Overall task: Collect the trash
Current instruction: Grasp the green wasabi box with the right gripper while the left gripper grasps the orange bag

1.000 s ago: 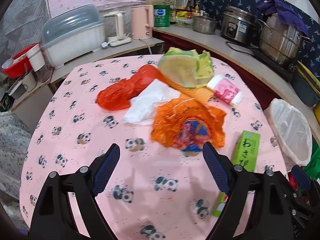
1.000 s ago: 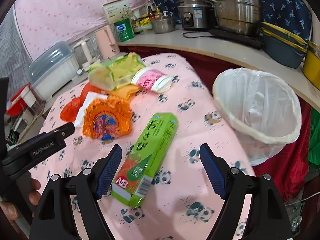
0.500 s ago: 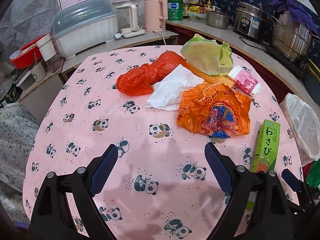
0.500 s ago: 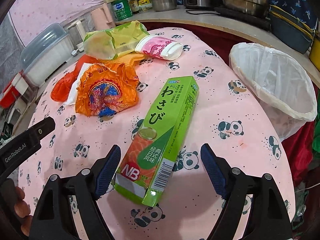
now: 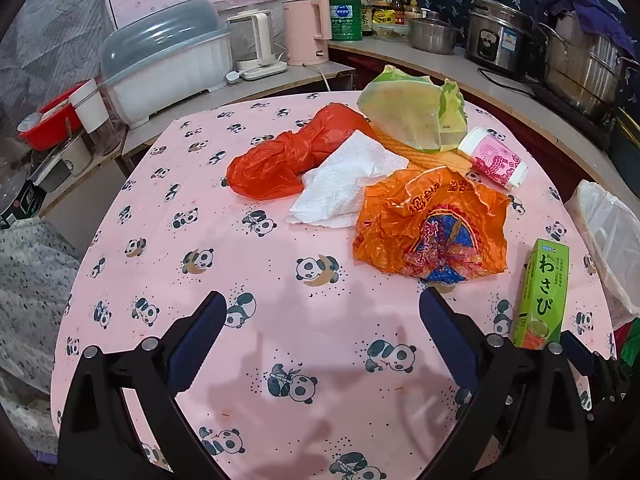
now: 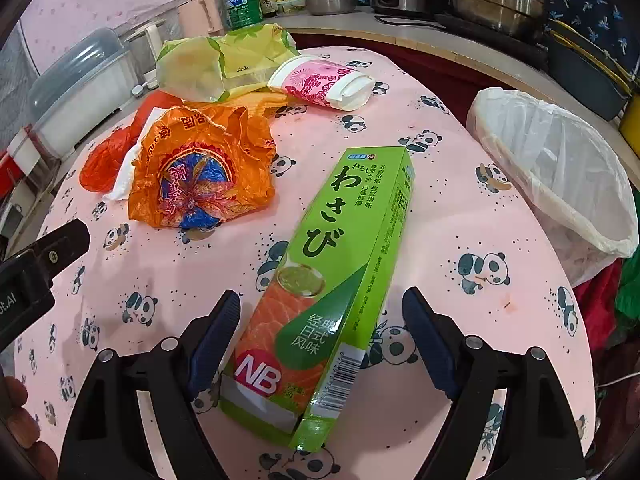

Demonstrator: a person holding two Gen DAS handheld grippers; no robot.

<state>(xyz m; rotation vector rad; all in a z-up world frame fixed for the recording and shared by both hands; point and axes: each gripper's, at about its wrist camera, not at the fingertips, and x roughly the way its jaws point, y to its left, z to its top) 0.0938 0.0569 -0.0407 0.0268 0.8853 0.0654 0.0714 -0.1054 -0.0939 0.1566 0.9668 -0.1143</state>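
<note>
A long green wasabi box (image 6: pixel 340 272) lies on the pink panda tablecloth (image 6: pixel 460 220). My right gripper (image 6: pixel 320 312) is open, its fingers on either side of the box's near end, gaps on both sides. In the left wrist view the same green box (image 5: pixel 544 292) sits at the right. My left gripper (image 5: pixel 320 312) hovers over bare cloth, its jaws opening with nothing between them. Beyond it lie an orange printed bag (image 5: pixel 432 228), a white paper towel (image 5: pixel 348 184), a red bag (image 5: pixel 288 156), a yellow-green bag (image 5: pixel 416 116) and a pink patterned cup (image 5: pixel 494 162).
A bin lined with a white bag (image 6: pixel 560 168) stands off the table's right edge. A counter behind holds a dish rack (image 5: pixel 168 68), kettles (image 5: pixel 308 30), a rice cooker (image 5: pixel 500 42) and steel pots (image 5: pixel 580 68). The left gripper's body (image 6: pixel 36 276) shows at the right view's left edge.
My right gripper has come down over the green box, whose near end now lies between its fingers. The left view has drawn back and tipped, and its jaws stand wider.
</note>
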